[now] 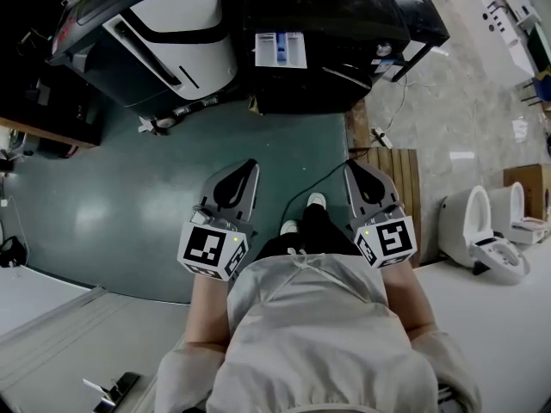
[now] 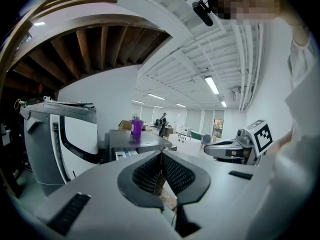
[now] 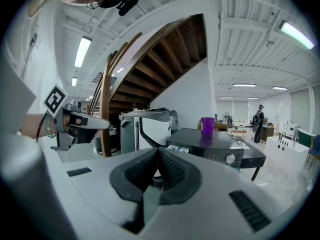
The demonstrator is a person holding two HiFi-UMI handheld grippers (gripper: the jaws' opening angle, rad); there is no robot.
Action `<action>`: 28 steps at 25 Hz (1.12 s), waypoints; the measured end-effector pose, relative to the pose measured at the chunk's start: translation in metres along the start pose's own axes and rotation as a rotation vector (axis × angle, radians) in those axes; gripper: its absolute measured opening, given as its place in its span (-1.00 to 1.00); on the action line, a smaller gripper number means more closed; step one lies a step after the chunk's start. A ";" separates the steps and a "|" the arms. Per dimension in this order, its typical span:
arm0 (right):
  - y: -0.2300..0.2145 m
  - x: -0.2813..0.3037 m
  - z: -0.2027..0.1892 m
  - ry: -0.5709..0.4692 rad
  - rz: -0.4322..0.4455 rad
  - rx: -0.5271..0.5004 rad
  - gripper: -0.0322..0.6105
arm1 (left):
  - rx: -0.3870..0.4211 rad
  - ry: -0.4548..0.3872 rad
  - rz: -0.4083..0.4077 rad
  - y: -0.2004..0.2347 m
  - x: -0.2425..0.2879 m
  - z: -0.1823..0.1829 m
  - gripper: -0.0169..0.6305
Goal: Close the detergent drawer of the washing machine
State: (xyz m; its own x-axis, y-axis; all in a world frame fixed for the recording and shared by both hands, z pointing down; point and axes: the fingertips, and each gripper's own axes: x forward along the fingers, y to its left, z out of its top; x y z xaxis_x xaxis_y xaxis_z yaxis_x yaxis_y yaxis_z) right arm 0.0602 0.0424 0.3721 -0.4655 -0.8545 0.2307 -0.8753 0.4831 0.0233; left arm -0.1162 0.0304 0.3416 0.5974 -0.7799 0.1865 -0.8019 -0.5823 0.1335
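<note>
The black washing machine [image 1: 327,33] stands ahead of me, its white and blue detergent drawer [image 1: 280,50] pulled out at the front. A purple cup [image 3: 208,125] sits on its top. My left gripper [image 1: 249,167] and right gripper [image 1: 352,169] hover side by side over the green floor, well short of the machine. Both are shut with nothing between the jaws. The left gripper view has its jaws [image 2: 161,154] closed, with the drawer [image 2: 124,155] far beyond. In the right gripper view the jaws [image 3: 157,151] are closed below the drawer [image 3: 180,149].
A white and black appliance [image 1: 164,33] stands left of the washer. A wooden pallet [image 1: 396,175] and a cable [image 1: 323,183] lie on the floor to the right. White toilets [image 1: 482,231] stand at the far right. A wooden staircase [image 3: 165,59] rises behind.
</note>
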 end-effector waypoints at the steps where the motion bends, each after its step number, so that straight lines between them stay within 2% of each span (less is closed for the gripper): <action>1: -0.004 0.007 -0.001 0.001 0.004 0.002 -0.88 | -0.001 0.005 0.004 0.004 0.007 -0.001 -0.89; 8: -0.051 0.063 0.004 0.012 0.052 0.012 -0.88 | -0.010 0.038 0.030 0.023 0.069 0.006 -0.88; 15: -0.117 0.130 0.011 0.017 0.137 -0.003 -0.88 | -0.009 0.042 0.113 0.047 0.147 0.018 -0.88; 23: -0.163 0.187 0.000 0.056 0.188 -0.007 -0.88 | 0.024 0.094 0.179 0.065 0.205 0.006 -0.89; 28: -0.176 0.215 -0.021 0.112 0.176 0.021 -0.88 | 0.011 0.131 0.164 0.084 0.231 -0.024 -0.89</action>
State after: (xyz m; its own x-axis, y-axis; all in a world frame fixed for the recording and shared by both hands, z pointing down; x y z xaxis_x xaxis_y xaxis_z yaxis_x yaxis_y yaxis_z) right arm 0.1166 -0.2227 0.4381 -0.5951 -0.7298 0.3365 -0.7847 0.6181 -0.0471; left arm -0.0452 -0.1934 0.4191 0.4525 -0.8284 0.3302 -0.8879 -0.4529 0.0806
